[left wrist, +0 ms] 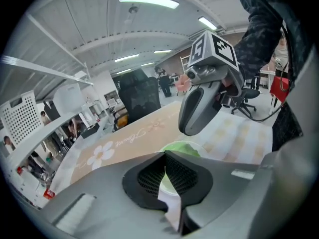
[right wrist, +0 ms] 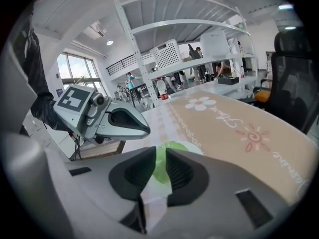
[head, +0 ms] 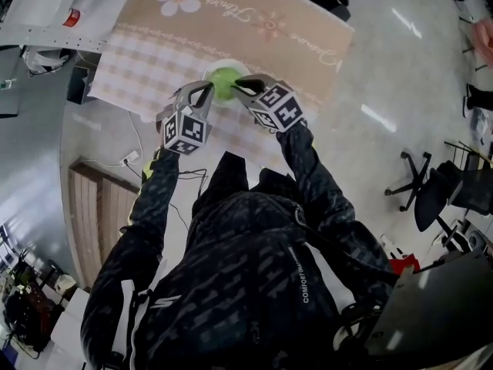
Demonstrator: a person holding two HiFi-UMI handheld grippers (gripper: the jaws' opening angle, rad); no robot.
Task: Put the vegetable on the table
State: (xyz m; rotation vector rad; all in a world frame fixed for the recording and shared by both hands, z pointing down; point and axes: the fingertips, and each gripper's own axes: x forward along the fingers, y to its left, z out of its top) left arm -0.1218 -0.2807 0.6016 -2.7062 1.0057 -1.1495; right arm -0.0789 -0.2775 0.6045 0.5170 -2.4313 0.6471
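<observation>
A green leafy vegetable [head: 223, 82] sits inside a thin white plastic bag [head: 225, 65] on the tablecloth-covered table [head: 308, 45]. My left gripper [head: 206, 89] is at the bag's left side and my right gripper [head: 239, 89] at its right side, tips close together over the vegetable. In the left gripper view my jaws [left wrist: 165, 176] are shut with a strip of white film pinched between the pads, and the vegetable [left wrist: 185, 148] shows just beyond. In the right gripper view my jaws [right wrist: 160, 171] stand narrowly apart, pressing on white film, with the vegetable [right wrist: 172, 151] behind.
The beige cloth with flower prints and a checked border hangs over the table's near edge [head: 192, 122]. A white shelf unit [head: 46, 14] stands at the far left, a slatted wooden panel [head: 96, 214] on the floor to the left, and office chairs [head: 424, 187] to the right.
</observation>
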